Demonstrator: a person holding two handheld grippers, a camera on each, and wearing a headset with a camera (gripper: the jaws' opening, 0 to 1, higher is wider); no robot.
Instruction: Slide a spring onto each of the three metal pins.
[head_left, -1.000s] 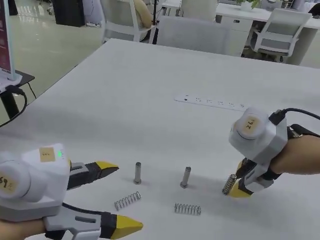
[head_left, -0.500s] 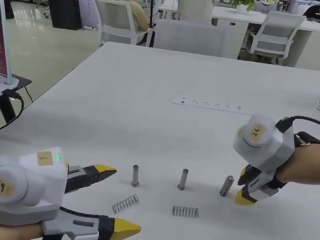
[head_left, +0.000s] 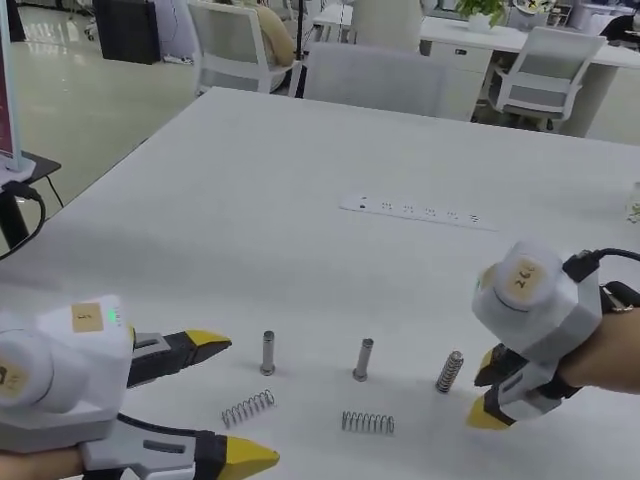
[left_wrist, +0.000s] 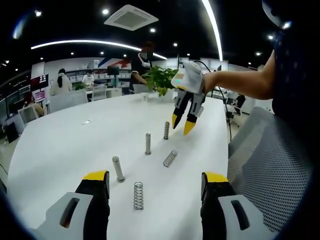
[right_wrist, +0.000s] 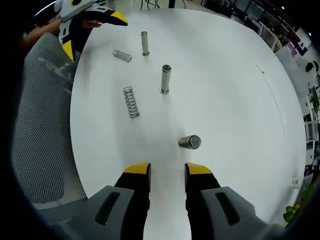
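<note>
Three metal pins stand in a row on the white table (head_left: 300, 200): a bare left pin (head_left: 267, 353), a bare middle pin (head_left: 362, 359) and a right pin (head_left: 449, 371) wearing a spring. Two loose springs (head_left: 248, 407) (head_left: 368, 423) lie in front of them. My left gripper (head_left: 232, 400) is open at the near left, with one loose spring (left_wrist: 138, 195) lying ahead between its jaws. My right gripper (head_left: 486, 392) is open and empty, just right of the sprung pin (right_wrist: 190, 142) and apart from it. In the left gripper view the right gripper (left_wrist: 184, 122) hangs beyond the sprung pin (left_wrist: 166, 130).
A white power strip (head_left: 415, 212) lies flat further back on the table. A grey mesh chair (right_wrist: 40, 130) stands at the near table edge. Office chairs (head_left: 545, 65) and desks stand beyond the far edge.
My right gripper has let go of the spring on the right pin and drawn back a little to the right. The left gripper has held still.
</note>
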